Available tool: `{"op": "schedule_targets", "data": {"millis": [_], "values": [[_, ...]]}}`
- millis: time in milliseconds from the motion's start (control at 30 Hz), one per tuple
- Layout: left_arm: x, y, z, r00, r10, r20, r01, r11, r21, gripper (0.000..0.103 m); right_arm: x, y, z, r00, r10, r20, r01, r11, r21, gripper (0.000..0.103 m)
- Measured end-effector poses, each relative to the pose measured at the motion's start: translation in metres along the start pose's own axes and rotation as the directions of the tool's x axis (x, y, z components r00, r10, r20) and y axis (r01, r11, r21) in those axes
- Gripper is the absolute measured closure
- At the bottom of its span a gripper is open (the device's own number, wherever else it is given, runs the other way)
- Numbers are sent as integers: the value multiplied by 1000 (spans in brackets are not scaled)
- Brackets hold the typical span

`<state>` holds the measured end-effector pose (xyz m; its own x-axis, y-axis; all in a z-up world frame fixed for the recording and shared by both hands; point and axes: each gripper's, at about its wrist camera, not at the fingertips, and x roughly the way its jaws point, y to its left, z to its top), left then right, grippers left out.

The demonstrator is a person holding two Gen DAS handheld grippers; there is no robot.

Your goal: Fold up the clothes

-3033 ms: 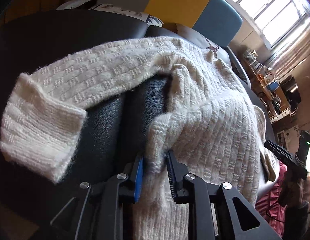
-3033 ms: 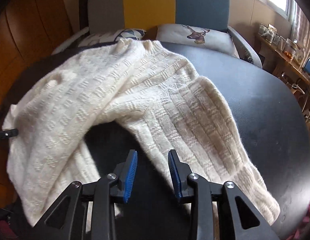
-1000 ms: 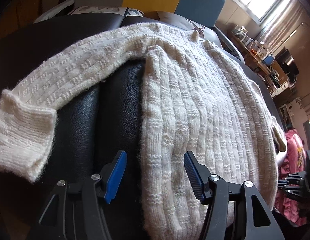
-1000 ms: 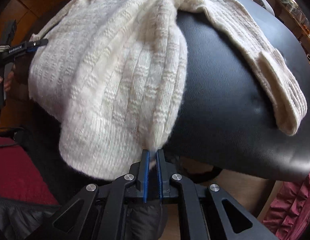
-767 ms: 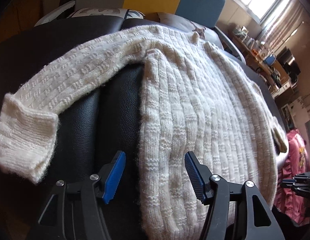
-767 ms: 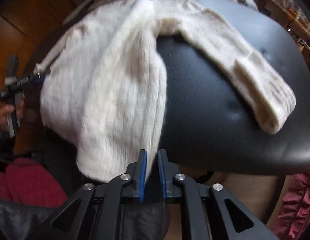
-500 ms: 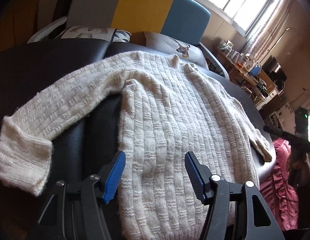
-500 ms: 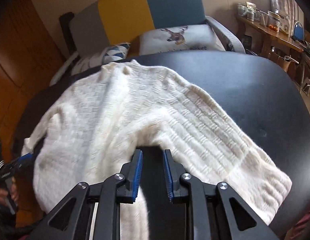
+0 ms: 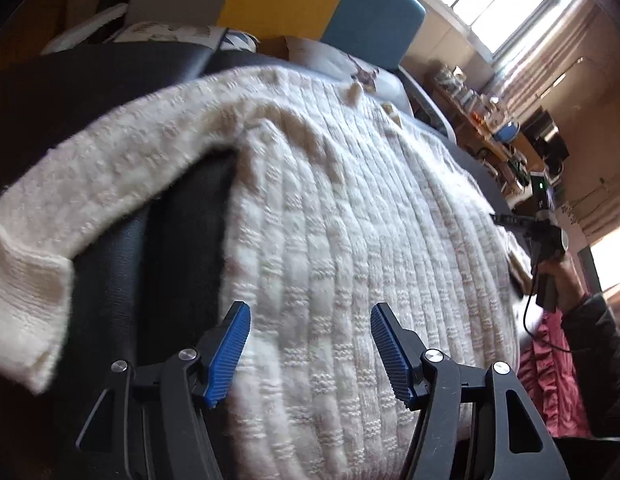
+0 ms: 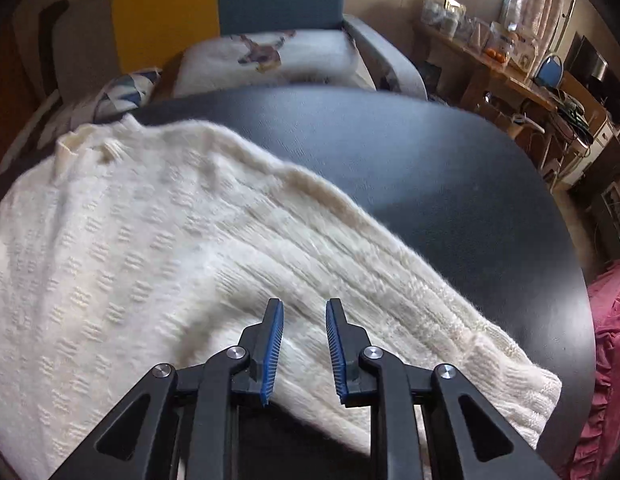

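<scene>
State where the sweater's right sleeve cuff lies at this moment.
In the right wrist view the cuff lies at lower right on the black table, near its edge, just right of the open right gripper.

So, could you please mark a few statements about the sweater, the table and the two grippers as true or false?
1. The sweater is cream and lies spread on a black table. True.
2. The left gripper is clamped on the hem. False: its jaws are wide open over the sweater's body.
3. The right gripper is over the sleeve, jaws apart. True.
4. The sweater is folded in half. False: both sleeves lie spread outward.
5. A deer-print cushion sits beyond the table. True.
</scene>
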<state>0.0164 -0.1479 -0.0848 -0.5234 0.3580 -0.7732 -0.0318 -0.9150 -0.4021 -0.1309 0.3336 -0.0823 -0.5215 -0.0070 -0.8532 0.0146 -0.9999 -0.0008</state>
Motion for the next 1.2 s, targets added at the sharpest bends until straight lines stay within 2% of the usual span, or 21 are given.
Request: {"op": "schedule_targets", "data": {"millis": [67,133,167,233,333,400,467,500,533,567,633,733,800,867,933,967,1000,1067,1100,1133,1200], "values": [[-37,41,7,992,105,72,-99,991,-85,39,-25,26,0,992,118,54,-116,992,-40,79],[-75,83,12,967,217,131,-192,965,-179,38,-36,67,0,969,238,63,-230,967,-104,79],[-90,108,14,952,278,129,-240,939,-246,36,-39,91,-1,955,290,56,-280,950,-139,79],[-114,157,11,934,343,96,-287,885,-365,36,-39,140,-6,927,374,17,-364,910,-200,79],[-128,202,-1,947,315,56,-252,843,-476,36,-33,207,-21,885,460,-64,-459,845,-273,79],[-130,205,-5,949,307,68,-237,839,-490,36,-31,243,-32,865,486,-121,-498,808,-313,79],[-130,180,-4,937,325,126,-262,895,-361,36,-25,270,-40,847,503,-170,-530,781,-331,79],[-126,162,-5,937,314,154,-268,928,-261,36,-21,283,-44,838,510,-193,-544,768,-338,79],[-121,143,-5,939,295,179,-270,951,-151,35,-17,292,-48,833,510,-214,-553,760,-341,79],[-113,125,-7,940,287,184,-284,958,-45,34,-13,299,-52,829,508,-234,-559,757,-339,79],[-92,97,-15,937,308,165,-332,931,149,33,-7,307,-59,826,505,-251,-563,757,-332,78],[-58,75,-32,927,356,115,-373,853,364,33,0,307,-61,817,520,-251,-576,758,-306,78],[-40,71,-38,921,380,84,-378,820,429,33,3,303,-60,802,541,-254,-596,757,-269,78],[-26,75,-40,914,403,53,-385,817,430,36,6,300,-60,789,561,-252,-612,753,-242,78],[-26,83,-37,935,353,32,-342,876,339,66,6,299,-63,787,570,-239,-616,748,-247,78],[-31,89,-34,940,340,39,-337,900,278,92,5,300,-66,789,570,-227,-614,745,-261,78],[-40,98,-29,948,312,59,-318,928,194,94,5,301,-68,792,571,-216,-611,742,-275,78],[-69,128,-18,969,204,138,-201,979,-33,95,3,303,-73,799,568,-198,-601,737,-309,78],[-85,144,-12,965,178,194,-152,978,-141,95,2,302,-74,799,569,-195,-600,736,-314,78],[-100,164,-8,954,160,253,-96,964,-249,95,3,302,-74,798,571,-194,-602,735,-311,78],[-126,206,-9,921,158,355,13,901,-434,95,3,300,-75,794,577,-192,-607,734,-305,78]]}}
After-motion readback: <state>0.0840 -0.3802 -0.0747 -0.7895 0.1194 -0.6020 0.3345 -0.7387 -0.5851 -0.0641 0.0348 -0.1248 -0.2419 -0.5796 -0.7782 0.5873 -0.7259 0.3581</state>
